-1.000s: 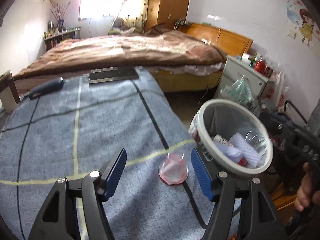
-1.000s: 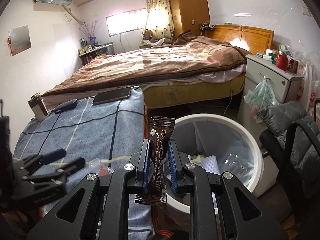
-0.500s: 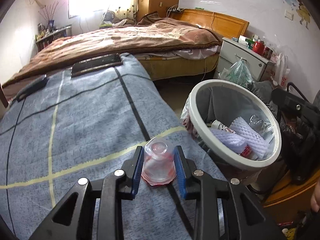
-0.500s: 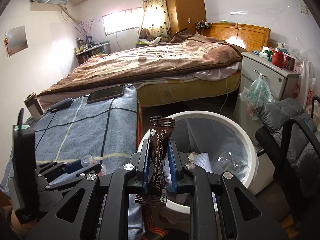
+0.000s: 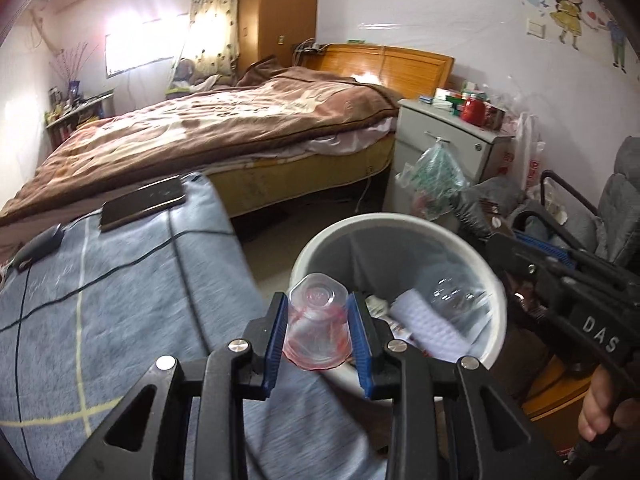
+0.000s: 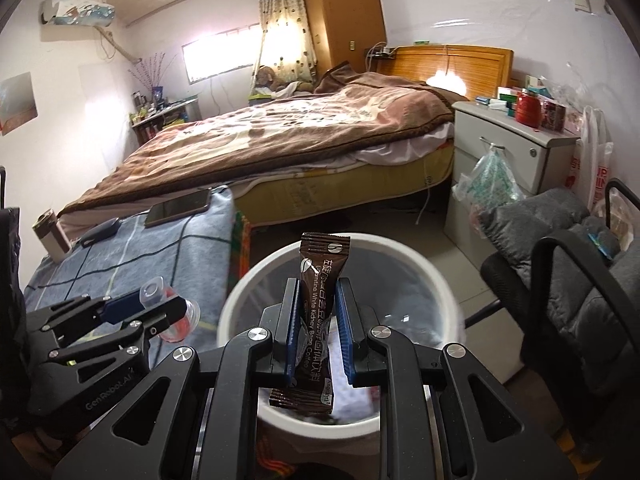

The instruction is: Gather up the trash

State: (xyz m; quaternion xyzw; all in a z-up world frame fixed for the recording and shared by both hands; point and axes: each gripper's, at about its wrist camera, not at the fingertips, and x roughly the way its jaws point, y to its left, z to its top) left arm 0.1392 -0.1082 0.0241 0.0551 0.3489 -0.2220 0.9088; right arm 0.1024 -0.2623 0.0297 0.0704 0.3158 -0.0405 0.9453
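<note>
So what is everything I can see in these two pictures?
cup: one, clear with red residue, upside down in left gripper, at bin's rim
sachet: one, brown coffee, upright in right gripper, over bin
bin: one, white, grey liner, beside table, trash inside
table: one, blue checked cloth
phone: one, dark, table's far end
bed: one, brown blanket
nightstand: one, white, beside bed
chair: one, black, grey cushion
left gripper: black, blue pads, shut on cup
right gripper: black, blue pads, shut on sachet
</note>
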